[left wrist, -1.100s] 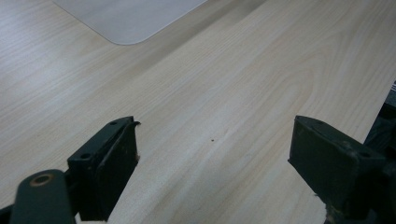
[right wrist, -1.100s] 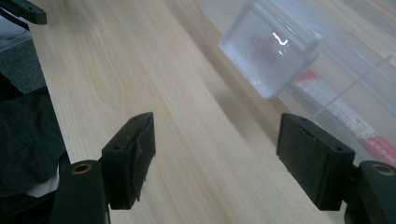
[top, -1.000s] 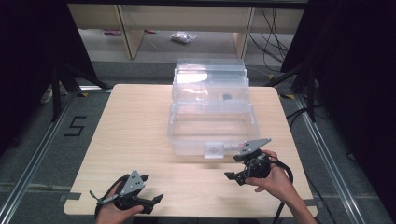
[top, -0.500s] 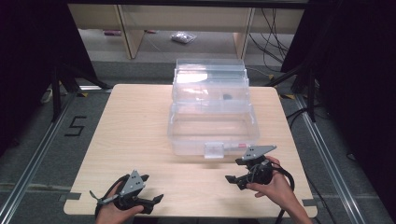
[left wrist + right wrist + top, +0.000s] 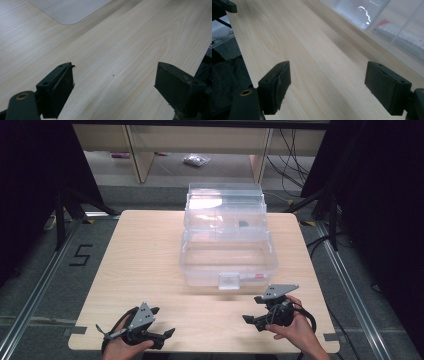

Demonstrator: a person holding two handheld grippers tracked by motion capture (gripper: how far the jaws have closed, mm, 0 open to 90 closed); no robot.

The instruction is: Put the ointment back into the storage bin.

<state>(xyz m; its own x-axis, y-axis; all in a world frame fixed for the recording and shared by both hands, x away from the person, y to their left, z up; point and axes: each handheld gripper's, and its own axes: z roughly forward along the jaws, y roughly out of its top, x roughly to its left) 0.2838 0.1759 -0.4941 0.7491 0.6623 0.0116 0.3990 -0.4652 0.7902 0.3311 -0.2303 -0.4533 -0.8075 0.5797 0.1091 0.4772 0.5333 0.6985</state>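
**Both claws idle at the near edge, clear box mid-table**

Hard to read: the box is see-through plastic, so its walls and lid blur into each other from above. I make out a small dark thing in its upper tier but cannot say what it is. A red-and-white label lies low by the front wall; in the right gripper view it is cut off by the frame and smeared by glare, text unreadable. The front latch shows as a pale square; I cannot tell whether it is fastened.

My left claw sits at the near left of the table, jaws wide apart, nothing between them, only bare wood ahead in its own view. A pale rounded corner shows at the top of that view, cut off.

My right claw sits near right, just in front of the box and apart from it. Its jaws have just been opening and now stand wide with nothing between them.

Around: shelving legs and a small bag on the floor behind the table, cables at far right, a "5" mark on the floor at left. Nothing lies between either claw and the box.
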